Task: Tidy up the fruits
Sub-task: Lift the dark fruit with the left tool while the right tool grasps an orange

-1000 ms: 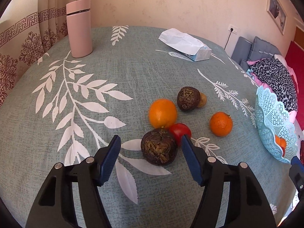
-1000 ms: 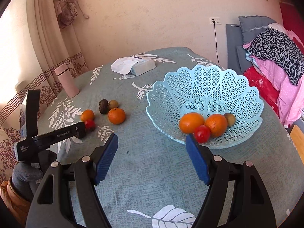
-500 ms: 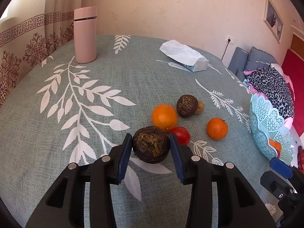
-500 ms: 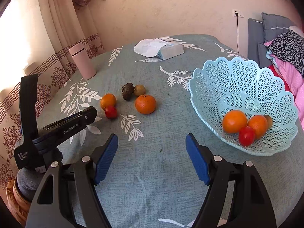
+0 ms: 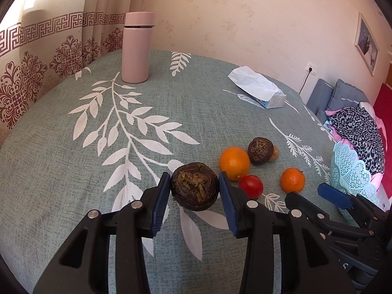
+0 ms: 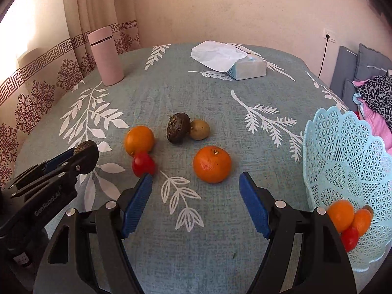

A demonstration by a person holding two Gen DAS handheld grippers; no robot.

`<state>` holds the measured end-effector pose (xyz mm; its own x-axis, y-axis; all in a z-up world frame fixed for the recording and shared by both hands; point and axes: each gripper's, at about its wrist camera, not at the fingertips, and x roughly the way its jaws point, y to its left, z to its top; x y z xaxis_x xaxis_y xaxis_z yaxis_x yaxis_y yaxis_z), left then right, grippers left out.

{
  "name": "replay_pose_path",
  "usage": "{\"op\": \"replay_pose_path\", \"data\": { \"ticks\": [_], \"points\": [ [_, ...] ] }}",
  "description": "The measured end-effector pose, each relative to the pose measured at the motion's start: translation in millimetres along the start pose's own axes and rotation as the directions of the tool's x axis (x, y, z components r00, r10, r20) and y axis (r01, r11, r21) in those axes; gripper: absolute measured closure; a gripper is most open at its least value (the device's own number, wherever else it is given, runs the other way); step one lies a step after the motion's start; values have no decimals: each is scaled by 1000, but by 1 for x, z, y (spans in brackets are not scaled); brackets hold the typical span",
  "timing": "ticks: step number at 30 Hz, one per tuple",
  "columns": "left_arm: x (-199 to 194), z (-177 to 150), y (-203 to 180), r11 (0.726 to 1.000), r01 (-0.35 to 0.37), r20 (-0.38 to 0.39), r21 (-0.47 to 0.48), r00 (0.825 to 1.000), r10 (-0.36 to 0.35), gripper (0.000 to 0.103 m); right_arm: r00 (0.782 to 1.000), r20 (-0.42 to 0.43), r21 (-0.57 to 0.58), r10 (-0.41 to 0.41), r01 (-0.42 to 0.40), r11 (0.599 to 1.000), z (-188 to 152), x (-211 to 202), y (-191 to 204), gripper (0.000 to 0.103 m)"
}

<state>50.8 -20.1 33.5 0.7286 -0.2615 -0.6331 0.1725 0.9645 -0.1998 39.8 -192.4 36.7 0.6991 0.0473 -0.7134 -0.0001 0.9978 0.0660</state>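
Observation:
My left gripper [image 5: 194, 191] is shut on a dark brown round fruit [image 5: 194, 186], held just above the cloth; the same fruit [image 6: 86, 156] shows in the right wrist view at the left. On the table lie an orange [image 6: 139, 140], a red tomato [image 6: 143, 164], a second dark fruit [image 6: 178, 127], a small tan fruit [image 6: 199, 129] and a tangerine [image 6: 212, 164]. My right gripper [image 6: 196, 191] stands open just short of the tangerine, nothing between its fingers. The pale blue lattice basket [image 6: 343, 152] at the right holds two oranges and a tomato.
A pink flask [image 6: 105, 57] stands at the back left and a tissue pack [image 6: 230, 61] lies at the back. Beyond the table's right edge are pillows and piled clothes [image 5: 355, 127]. The cloth in front of the tangerine is bare.
My left gripper closed on the dark fruit and lifted it slightly. My right gripper swung left from the basket toward the loose fruits, still open.

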Motion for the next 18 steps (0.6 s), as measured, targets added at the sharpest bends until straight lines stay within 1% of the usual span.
{"op": "replay_pose_path", "data": {
  "ticks": [6,7,8,10,11,13,15,18],
  "points": [
    [0,-1,-1,1000,2,-3,7,1000,-2,62,996,-42,-20,-73,72,997,11,27,0,31],
    [0,-1,-2,1000,2,-2,8,1000,-2,62,996,-52,-20,-77,76,997,13,32,-1,34],
    [0,-1,-2,1000,2,-1,9,1000,-2,62,995,-64,-19,-79,78,997,14,36,-2,41],
    [0,-1,-3,1000,2,1,14,1000,-2,62,993,-86,-12,-75,74,997,14,43,-4,46],
    [0,-2,-3,1000,1,3,15,1000,-1,62,993,-94,-11,-73,72,997,14,45,-4,50],
    [0,-1,-3,1000,-1,5,17,1000,1,62,993,-89,-13,-77,76,997,14,45,-4,53],
    [-1,-2,-4,1000,-1,7,22,1000,1,62,993,-76,-20,-90,88,996,13,42,-4,62],
    [-2,-2,-6,1000,-4,14,31,1000,4,62,995,-75,-16,-68,67,998,13,38,-3,62]
  ]
}}
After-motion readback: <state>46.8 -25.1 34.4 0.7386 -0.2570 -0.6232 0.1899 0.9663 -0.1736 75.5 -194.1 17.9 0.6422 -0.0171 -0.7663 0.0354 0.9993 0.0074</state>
